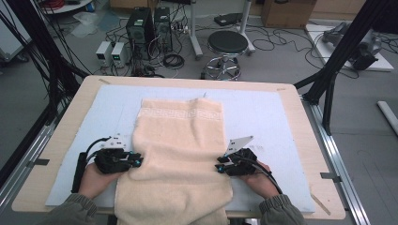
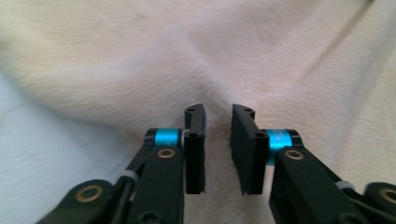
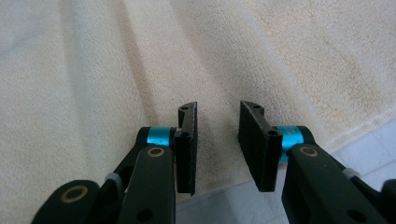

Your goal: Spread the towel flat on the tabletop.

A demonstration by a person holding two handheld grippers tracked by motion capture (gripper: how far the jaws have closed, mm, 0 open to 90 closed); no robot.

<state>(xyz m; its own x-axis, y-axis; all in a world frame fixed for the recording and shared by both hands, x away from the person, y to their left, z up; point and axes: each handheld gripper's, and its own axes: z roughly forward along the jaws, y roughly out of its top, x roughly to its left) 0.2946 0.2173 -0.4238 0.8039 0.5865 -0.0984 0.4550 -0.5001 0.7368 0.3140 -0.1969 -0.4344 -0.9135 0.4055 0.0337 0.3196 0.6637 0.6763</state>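
A cream-coloured terry towel (image 1: 180, 154) with a woven key-pattern band near its far end lies lengthwise on the pale blue mat (image 1: 267, 117) that covers the light wooden counter (image 1: 305, 122). The near end of the towel hangs over the front edge of the counter, between the two forearms of the person. The cloth is not flat: soft folds run across its middle, and the sides curve inward near the hands.

The left gripper (image 1: 136, 159) is at the left edge of the towel, about halfway along its length, and points toward the cloth. In the left gripper view its black jaws stand a little apart, with a narrow gap, and a raised fold of the towel (image 2: 201, 70) lies just in front of the tips. The pads do not press on the cloth, so nothing is clamped.

The right gripper (image 1: 219, 165) is at the right edge of the towel, opposite the left one. In the right gripper view its jaws are also apart, a bit wider, and the hem of the towel (image 3: 219, 93) passes under the gap, with the blue mat (image 3: 369, 154) visible beside it. The pads are not closed on the hem.

Behind the counter, on the floor, stand a round black stool (image 1: 227, 44) and two dark computer towers (image 1: 150, 26), with many cables around them.
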